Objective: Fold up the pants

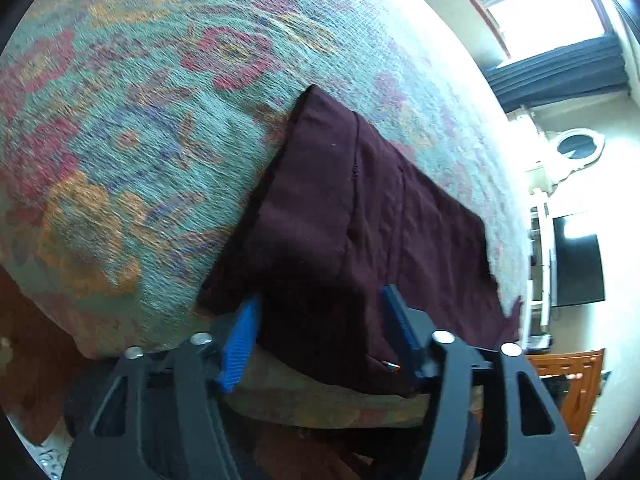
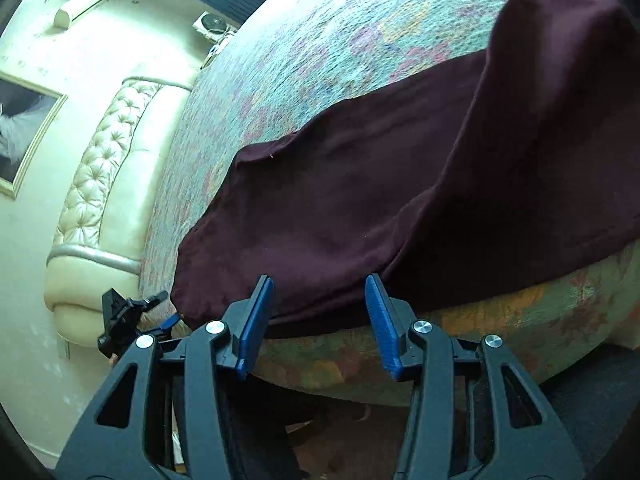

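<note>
The maroon pants (image 1: 360,216) lay on the floral bedspread (image 1: 140,140) at the bed's near edge, while the left claw (image 1: 320,340) and right claw (image 2: 320,320) hovered apart, gripping nothing.

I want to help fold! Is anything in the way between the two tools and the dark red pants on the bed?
Nothing visible is. The left tool and the right tool are both open right at the near edge of the pants, which lie on the flowery bedspread with nothing on top.
</note>
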Tool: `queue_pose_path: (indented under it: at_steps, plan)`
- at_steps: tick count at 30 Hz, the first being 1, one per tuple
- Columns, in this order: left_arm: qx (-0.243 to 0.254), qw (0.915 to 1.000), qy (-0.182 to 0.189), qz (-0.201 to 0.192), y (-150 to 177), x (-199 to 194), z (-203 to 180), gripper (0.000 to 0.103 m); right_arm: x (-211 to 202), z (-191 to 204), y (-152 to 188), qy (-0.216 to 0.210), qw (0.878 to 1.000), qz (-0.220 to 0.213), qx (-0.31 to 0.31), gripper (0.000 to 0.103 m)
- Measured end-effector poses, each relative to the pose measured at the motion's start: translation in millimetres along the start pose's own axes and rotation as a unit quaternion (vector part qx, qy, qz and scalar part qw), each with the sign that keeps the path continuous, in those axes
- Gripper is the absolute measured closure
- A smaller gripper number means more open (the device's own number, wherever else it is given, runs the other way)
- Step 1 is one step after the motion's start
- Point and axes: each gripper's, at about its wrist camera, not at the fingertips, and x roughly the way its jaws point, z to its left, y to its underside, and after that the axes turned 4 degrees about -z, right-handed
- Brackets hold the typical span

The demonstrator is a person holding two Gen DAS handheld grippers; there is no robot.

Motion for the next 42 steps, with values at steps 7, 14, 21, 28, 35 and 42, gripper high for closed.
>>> queue_pose_path:
  at_steps: [7,14,21,28,35,42]
  plan:
    - [0.029,0.9987,-0.040,-0.014,4.2,-0.2,-5.9,0.070,12.0,-4.3,5.3,0.037,0.999,0.005,0.024,0.055]
    - [0.028,0.9986,-0.041,-0.021,6.9,-3.7,1.7,0.071,24.9,-10.5,-0.6,0.071,0.997,-0.012,0.025,0.096]
    - [0.073,0.9966,-0.027,-0.029,17.0,-11.5,-2.8,0.069,12.9,-28.7,1.4,0.050,0.997,-0.003,0.053,0.090]
    - [0.155,0.9819,-0.047,-0.098,30.4,-53.1,-41.2,0.040,-65.2,-38.3,-103.2,0.121,0.984,-0.127,0.025,0.062]
    - [0.170,0.9750,-0.065,-0.127,5.0,-24.3,-79.4,0.028,-66.9,-104.2,-257.5,0.212,0.955,-0.185,0.088,0.060]
    - [0.143,0.9802,-0.084,-0.109,0.4,15.3,-84.2,0.027,-19.9,-154.8,-312.6,0.352,0.915,-0.153,0.124,0.053]
